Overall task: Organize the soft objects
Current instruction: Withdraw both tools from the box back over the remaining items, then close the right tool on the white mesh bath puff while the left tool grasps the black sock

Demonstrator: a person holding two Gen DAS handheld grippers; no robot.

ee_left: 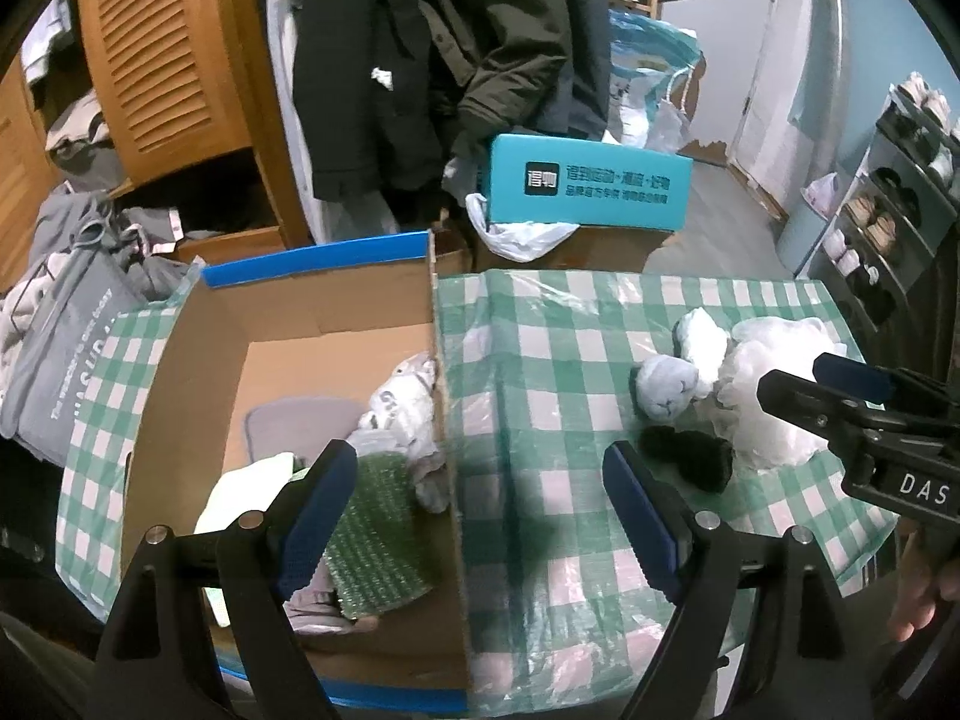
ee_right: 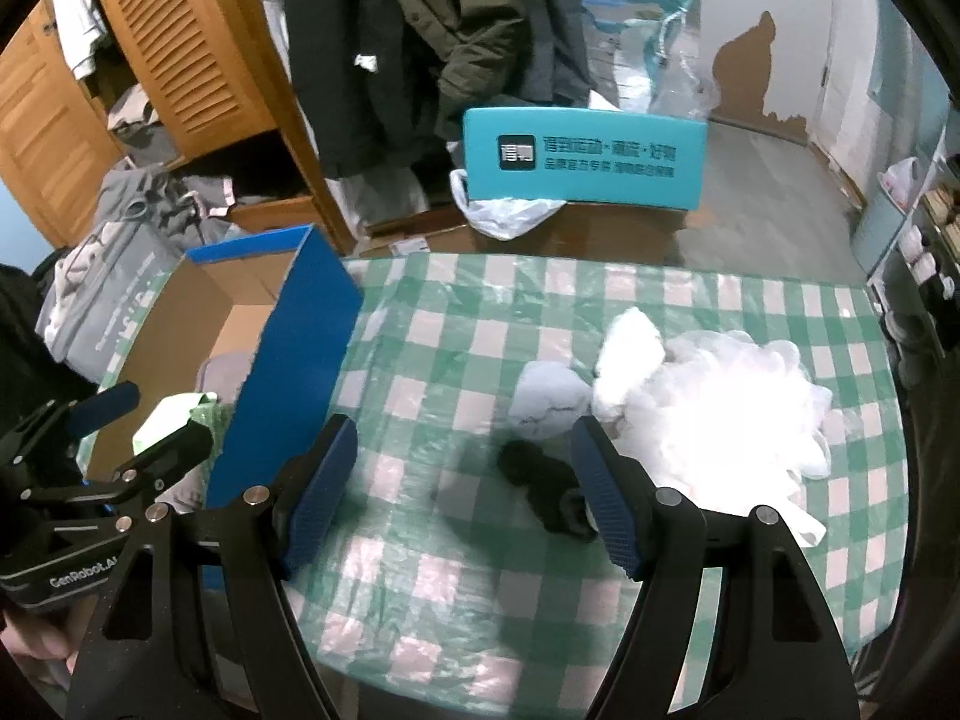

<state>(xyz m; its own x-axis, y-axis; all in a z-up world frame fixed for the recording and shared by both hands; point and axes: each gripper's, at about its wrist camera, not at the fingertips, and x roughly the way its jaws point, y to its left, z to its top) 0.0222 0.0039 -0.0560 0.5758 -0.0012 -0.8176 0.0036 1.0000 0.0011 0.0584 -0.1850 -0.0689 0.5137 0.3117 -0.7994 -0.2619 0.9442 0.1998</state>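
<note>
Box: the cardboard box sits on the left part of the checked tablecloth, open at the top, so you can drop soft things straight in; its blue-faced wall stands between it and the loose pile.
In the box: one white printed garment leans on the right wall, one green bubble-wrap piece lies in front of it, one pale green cloth at its left, one grey flat piece on the floor. Four at least; more may be hidden.
Still on the cloth: four things, close together at the right. One black sock-like bundle, one pale blue rolled cloth, one white rolled cloth, one white mesh puff.
Left gripper: your fingers stand wide apart, holding nothing, over the box's right wall.
Right gripper: fingers apart, empty, the black bundle touching or just behind the right pad; it looks the likeliest next pick.
Risk: the puff is loose and may snag.
</note>
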